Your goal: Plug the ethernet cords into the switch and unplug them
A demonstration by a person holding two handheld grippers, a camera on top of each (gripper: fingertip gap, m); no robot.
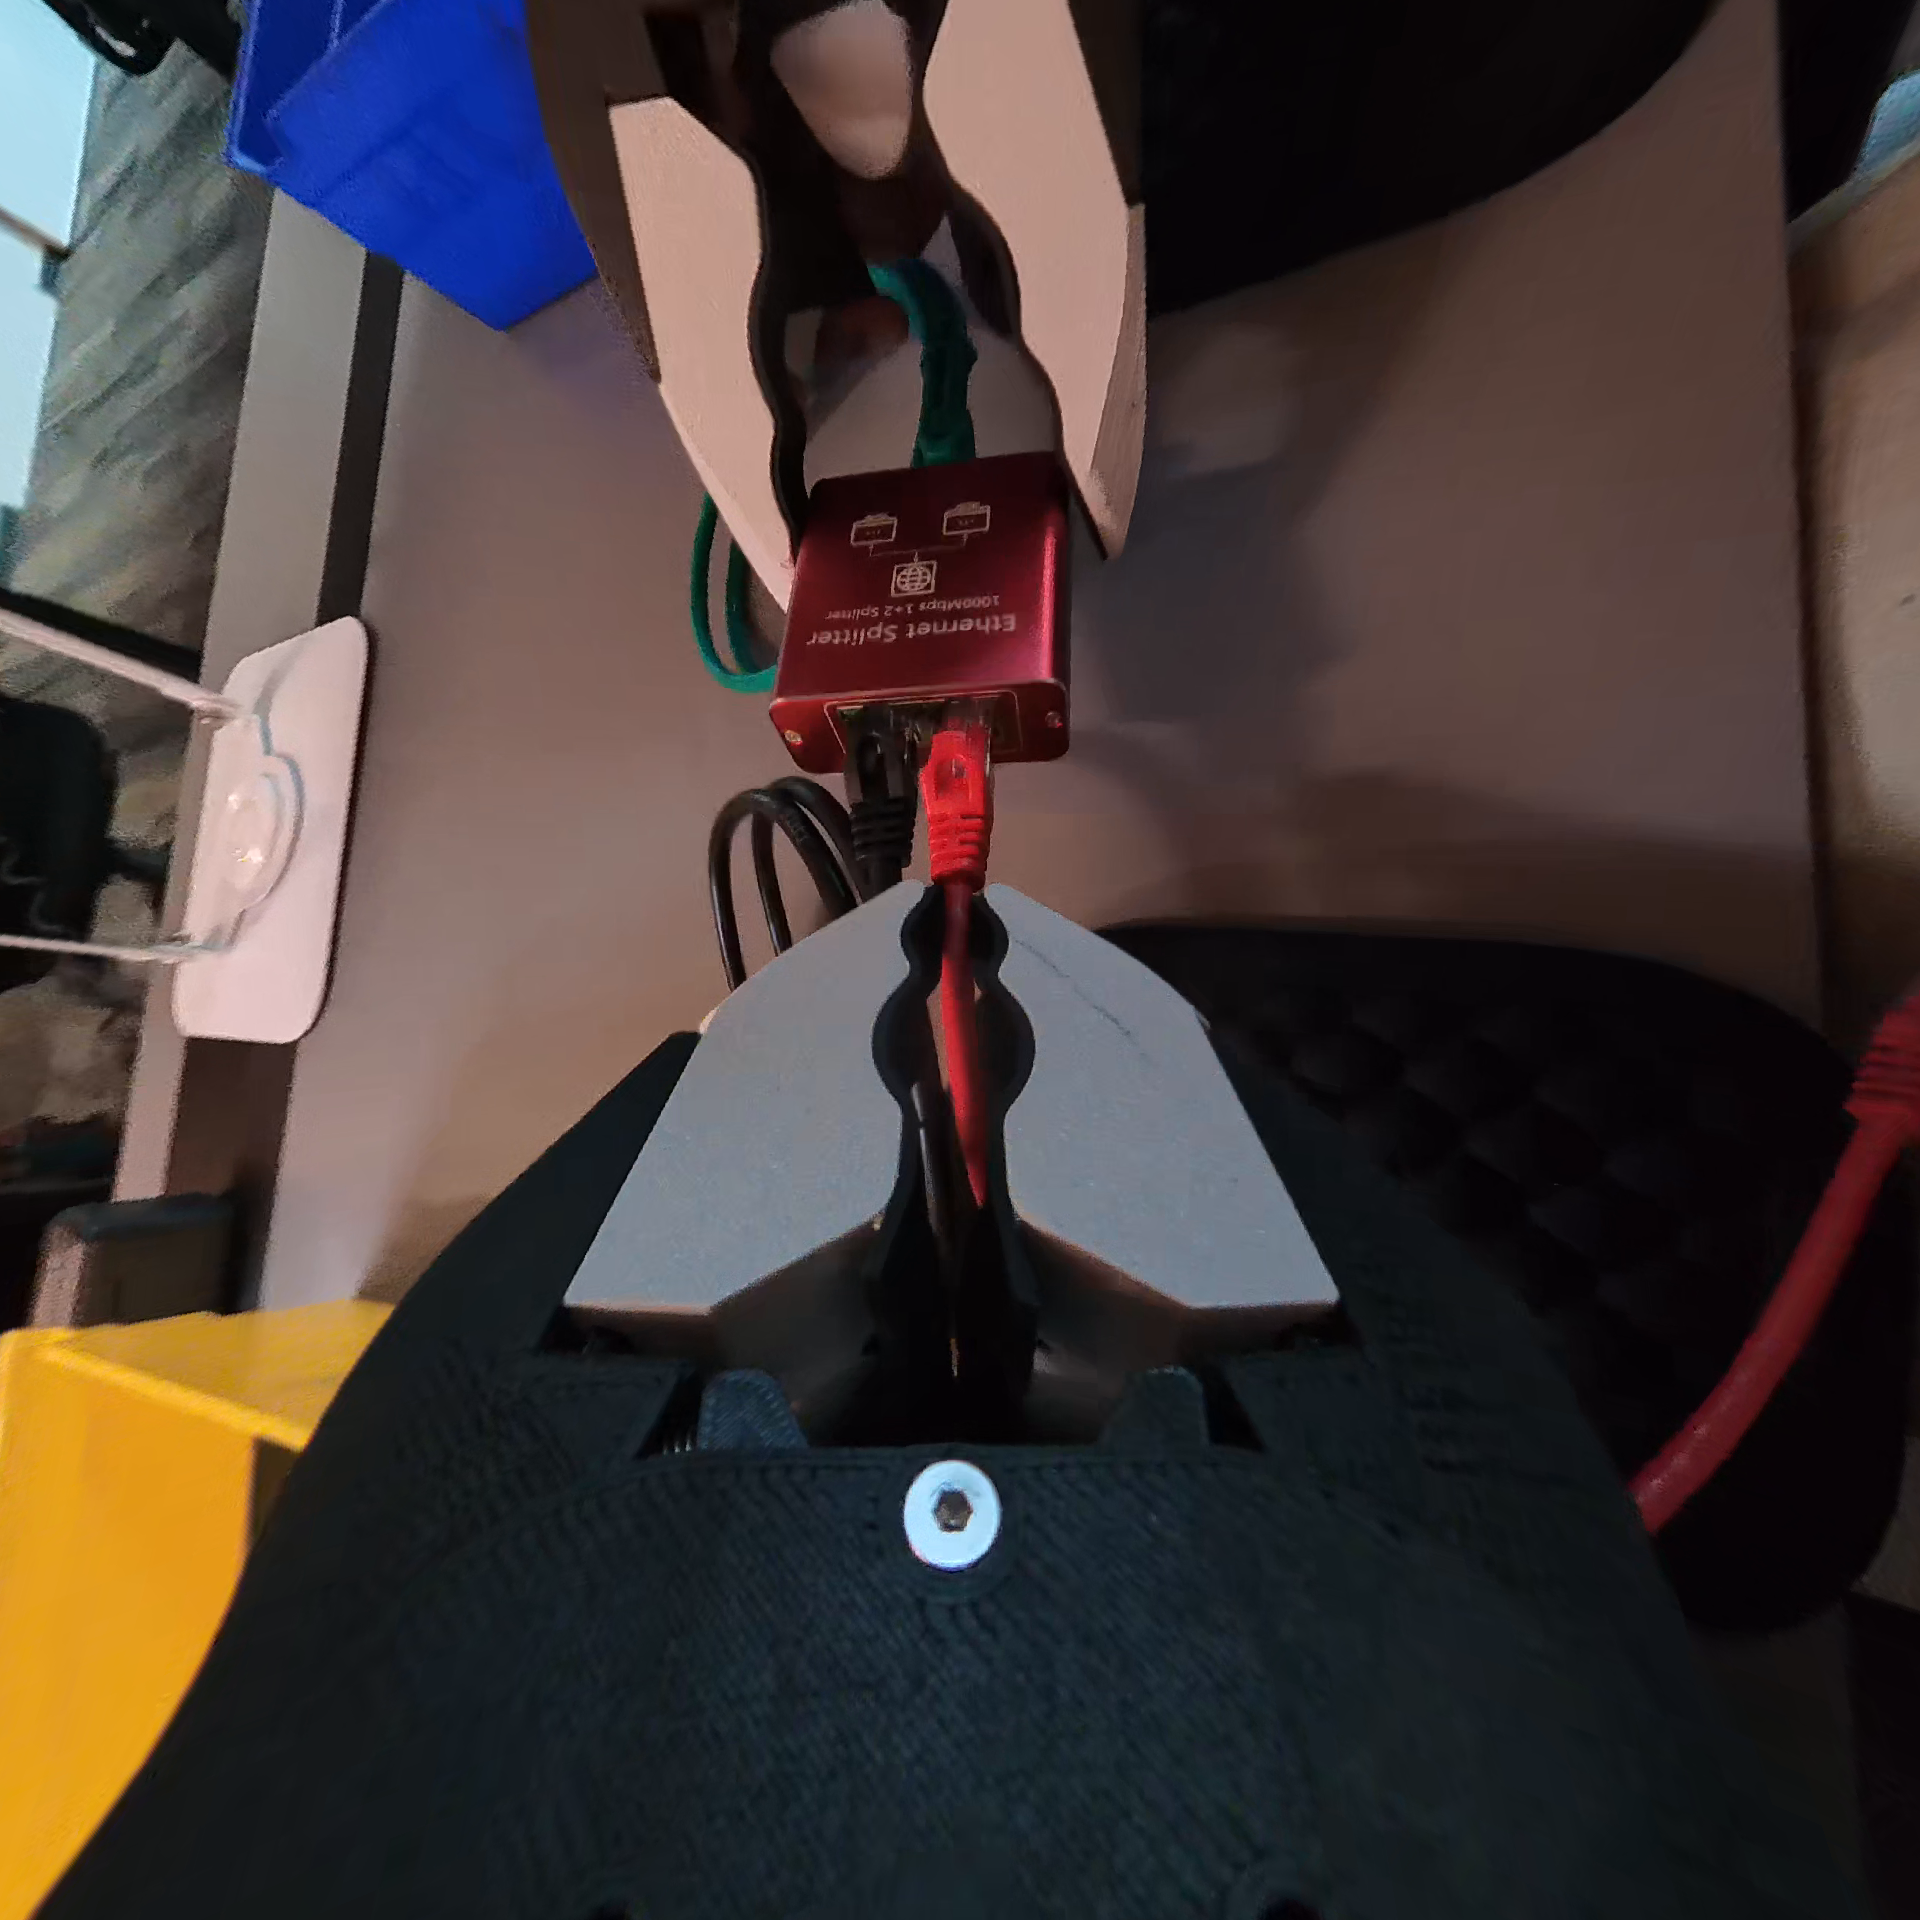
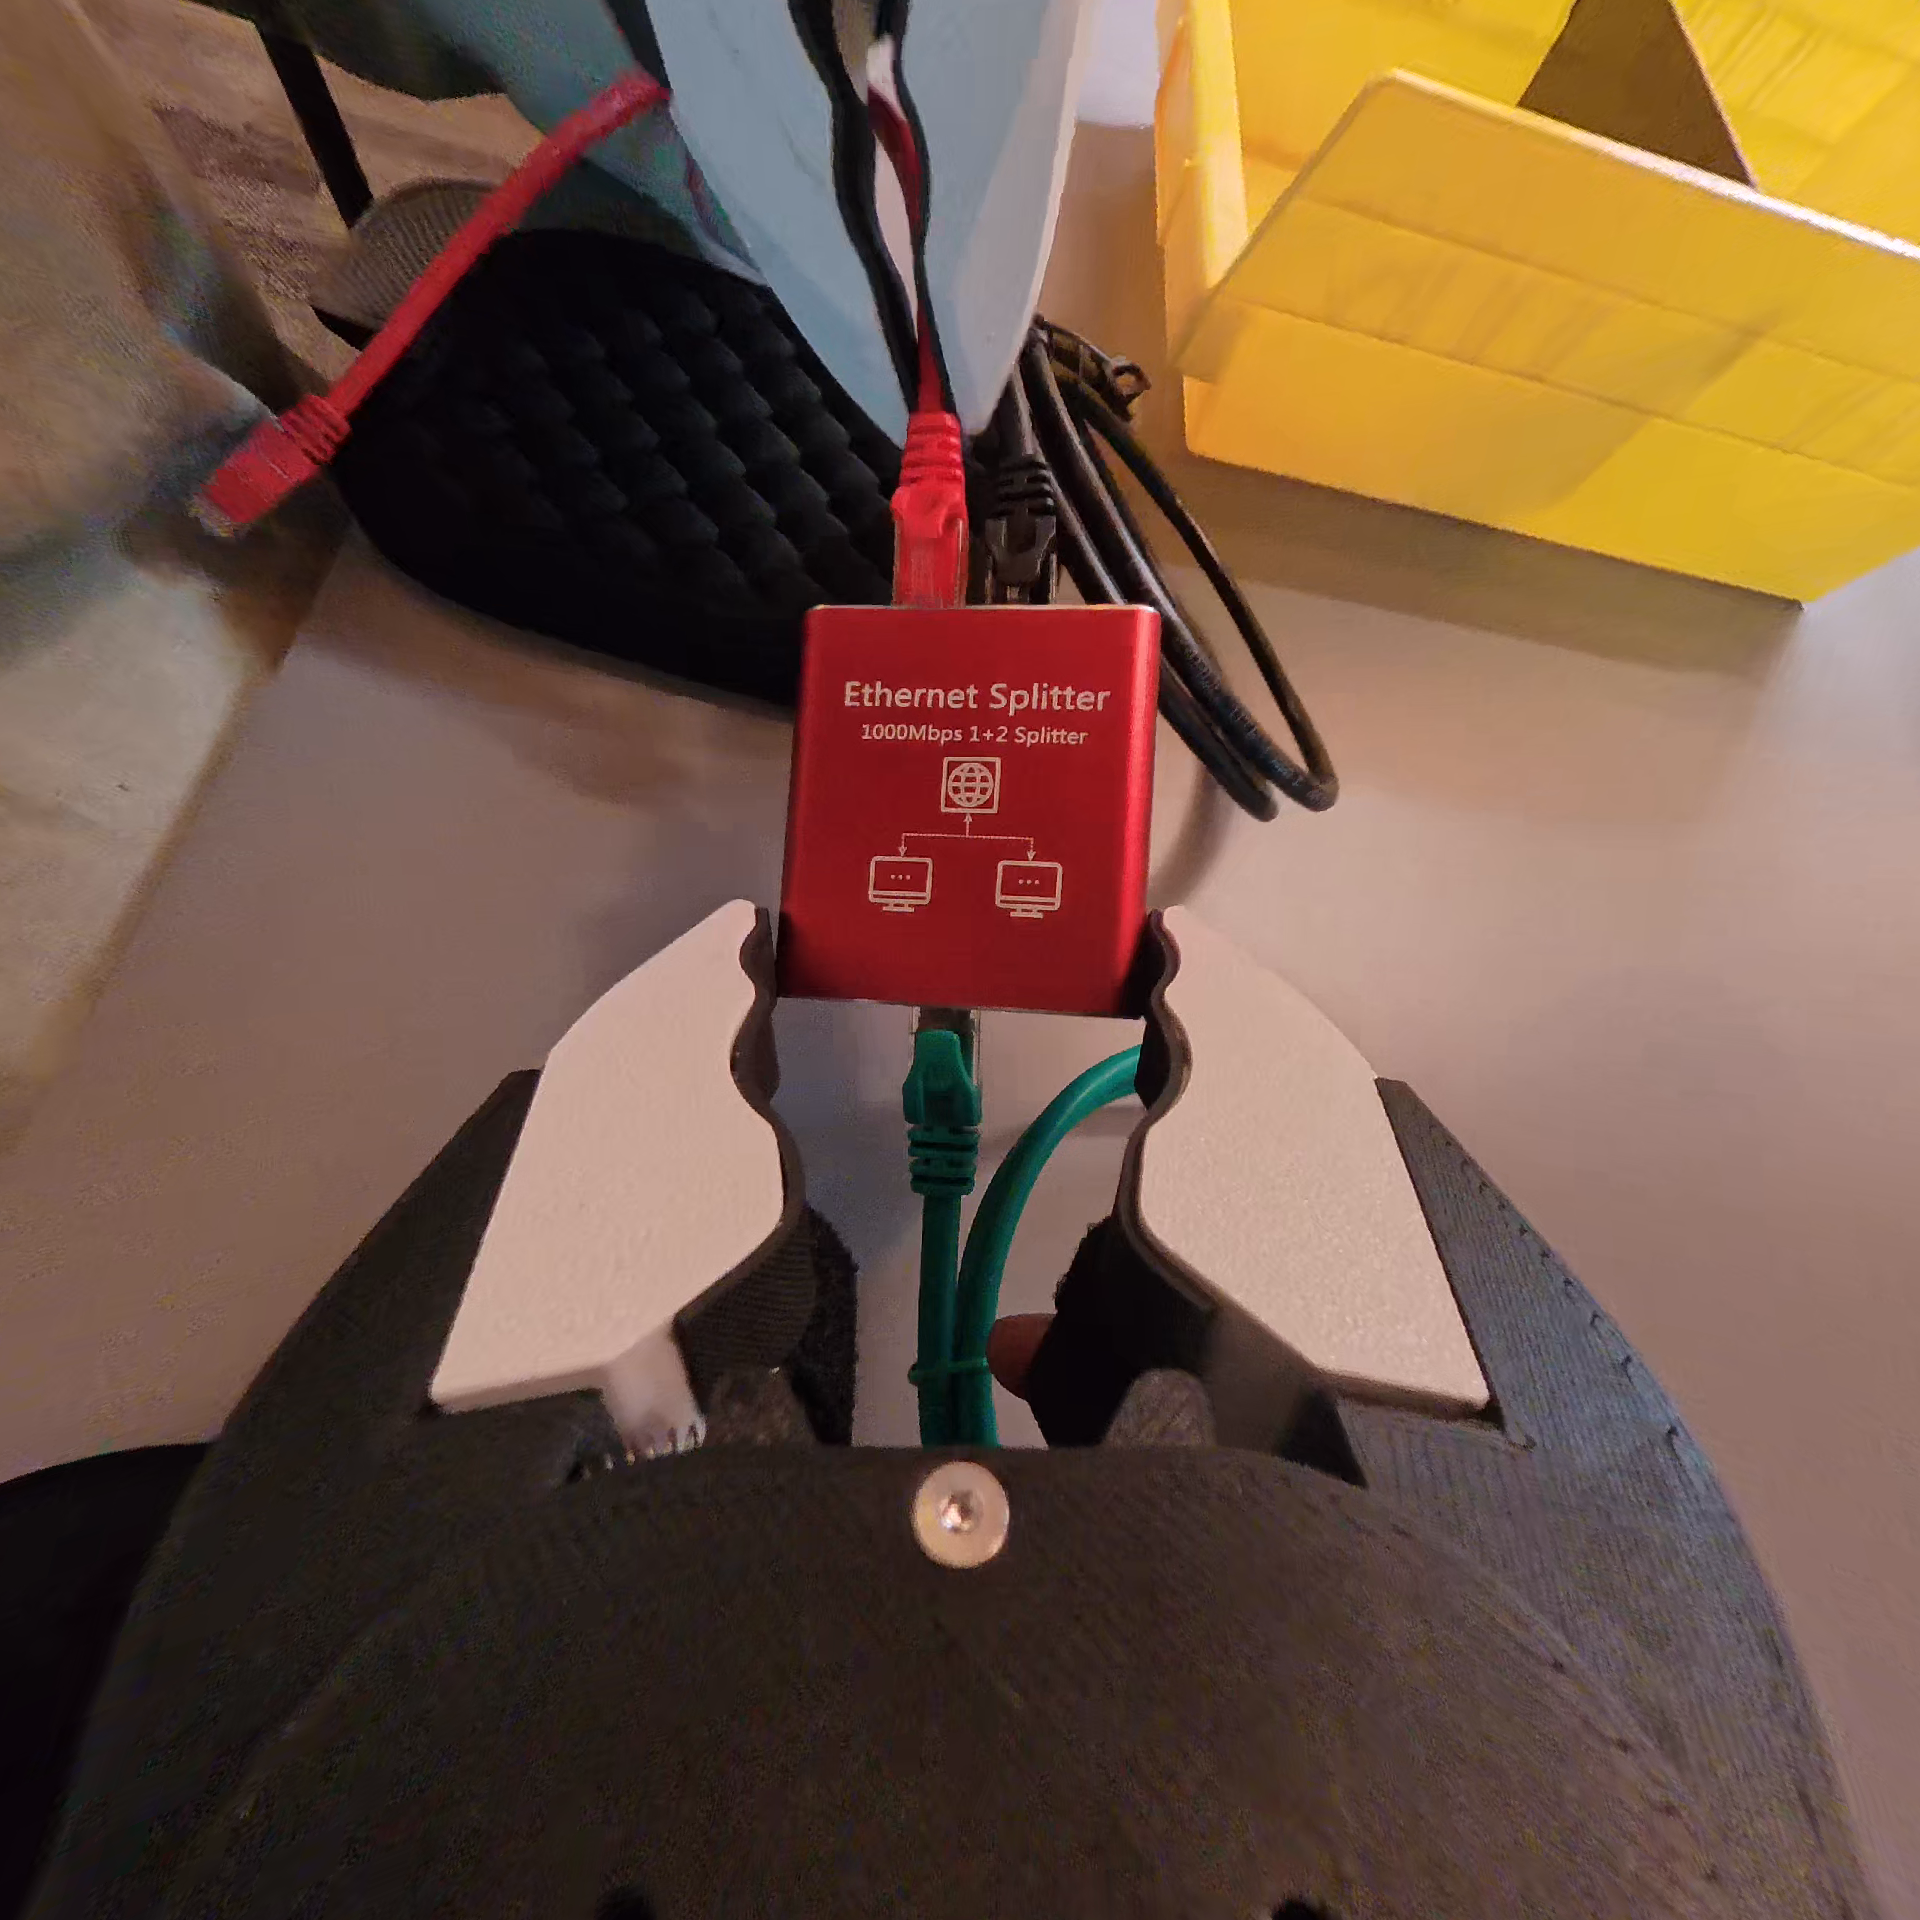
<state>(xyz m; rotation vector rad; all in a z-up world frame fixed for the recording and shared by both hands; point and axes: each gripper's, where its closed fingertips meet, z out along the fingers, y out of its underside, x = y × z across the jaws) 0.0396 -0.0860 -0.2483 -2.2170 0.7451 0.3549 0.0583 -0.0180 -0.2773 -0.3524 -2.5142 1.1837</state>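
Note:
The red metal switch (image 1: 928, 592) (image 2: 971, 810) lies on the pale table. My right gripper (image 2: 961, 961) is shut on its near end; it shows opposite in the left wrist view (image 1: 940, 509). My left gripper (image 1: 956, 914) is shut on the red cord (image 1: 961, 1029) just behind its plug (image 1: 956, 800), which sits in a port of the switch. It shows in the right wrist view (image 2: 940, 405) on the same red plug (image 2: 928, 509). A black cord plug (image 1: 878, 800) (image 2: 1023, 530) sits in the port beside it. A green cord (image 2: 940, 1143) (image 1: 945, 384) is plugged into the opposite end.
A yellow bin (image 2: 1538, 312) (image 1: 135, 1538) stands beside the black cord's loop (image 2: 1226, 665). A blue bin (image 1: 416, 156) is farther off. The red cord's free end (image 2: 270, 468) lies by a black textured pad (image 2: 623, 457) (image 1: 1507, 1143). A white adhesive hook plate (image 1: 270, 831) sits at the table's edge. Spacing between my two grippers at the tips: around 9 cm.

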